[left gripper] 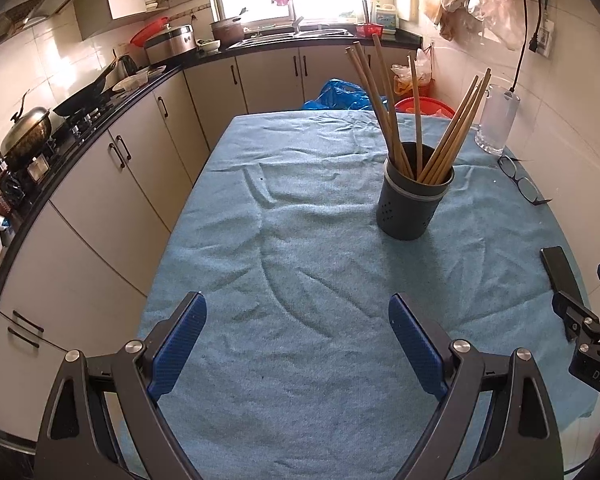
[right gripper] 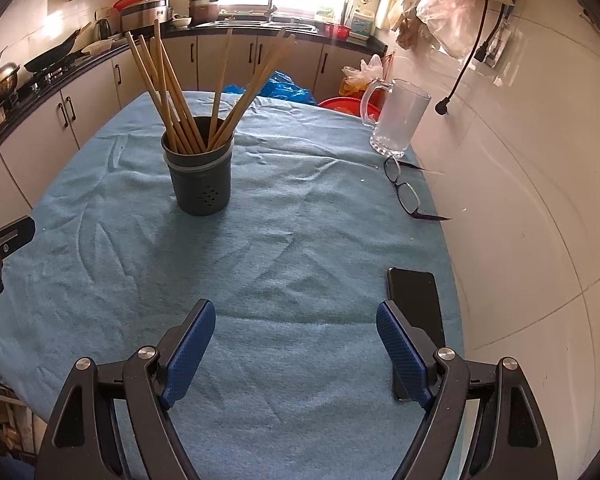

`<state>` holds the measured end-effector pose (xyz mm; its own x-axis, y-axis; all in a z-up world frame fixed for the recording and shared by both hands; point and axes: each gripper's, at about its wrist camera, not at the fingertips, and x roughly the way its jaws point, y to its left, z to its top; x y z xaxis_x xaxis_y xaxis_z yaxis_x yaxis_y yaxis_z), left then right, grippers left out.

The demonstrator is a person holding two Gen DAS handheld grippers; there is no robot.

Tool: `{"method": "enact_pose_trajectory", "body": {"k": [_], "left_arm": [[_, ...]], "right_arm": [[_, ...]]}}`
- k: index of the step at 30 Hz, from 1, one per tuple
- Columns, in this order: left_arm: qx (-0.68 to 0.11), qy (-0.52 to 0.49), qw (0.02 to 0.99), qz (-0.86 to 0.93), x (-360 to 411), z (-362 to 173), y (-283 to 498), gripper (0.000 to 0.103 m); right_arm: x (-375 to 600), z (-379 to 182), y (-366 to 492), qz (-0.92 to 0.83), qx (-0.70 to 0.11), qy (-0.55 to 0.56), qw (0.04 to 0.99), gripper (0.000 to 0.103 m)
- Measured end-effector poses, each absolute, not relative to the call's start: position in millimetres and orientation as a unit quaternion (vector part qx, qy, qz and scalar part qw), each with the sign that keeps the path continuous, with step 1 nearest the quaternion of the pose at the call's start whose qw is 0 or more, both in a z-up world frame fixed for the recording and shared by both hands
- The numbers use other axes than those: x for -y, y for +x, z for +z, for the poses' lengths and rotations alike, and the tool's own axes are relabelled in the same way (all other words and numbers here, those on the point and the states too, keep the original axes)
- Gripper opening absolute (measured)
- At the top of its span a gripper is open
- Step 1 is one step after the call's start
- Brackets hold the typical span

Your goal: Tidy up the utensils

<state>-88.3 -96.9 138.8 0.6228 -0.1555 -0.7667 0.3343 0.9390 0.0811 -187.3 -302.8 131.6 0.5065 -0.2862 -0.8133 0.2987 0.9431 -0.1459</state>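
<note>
On the blue-clothed tabletop (left gripper: pixel 300 240) a dark holder (left gripper: pixel 414 196) stands upright with wooden chopsticks (left gripper: pixel 404 120) fanned inside, a clear mug (right gripper: pixel 400 120) near the far edge, while the left tool (left gripper: pixel 296 344) and right tool (right gripper: pixel 296 344) both hover wide and hold nothing.

Both grippers alike: left gripper (left gripper: pixel 296 316) and right gripper (right gripper: pixel 295 322) have black angular frames, silver round screws at pivots, blue textured fingers (left gripper: pixel 180 348). White "DAS" lettering on right gripper's side.
</note>
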Motion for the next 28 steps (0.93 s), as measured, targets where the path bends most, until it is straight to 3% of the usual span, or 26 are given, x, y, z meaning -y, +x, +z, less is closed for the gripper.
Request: {"method": "enact_pose_trajectory", "body": {"k": [24,28], "left_arm": [[-0.431,0.098,0.887,-0.134,93,130,-86,0.092],[-0.479,0.047,0.865,-0.142,77,114,-75,0.092]], "right_arm": [[310,108,-184,-0.154,-0.496,0.023,0.854,0.086],[327,87,-184,-0.134,-0.507,0.061,0.849,0.086]]}}
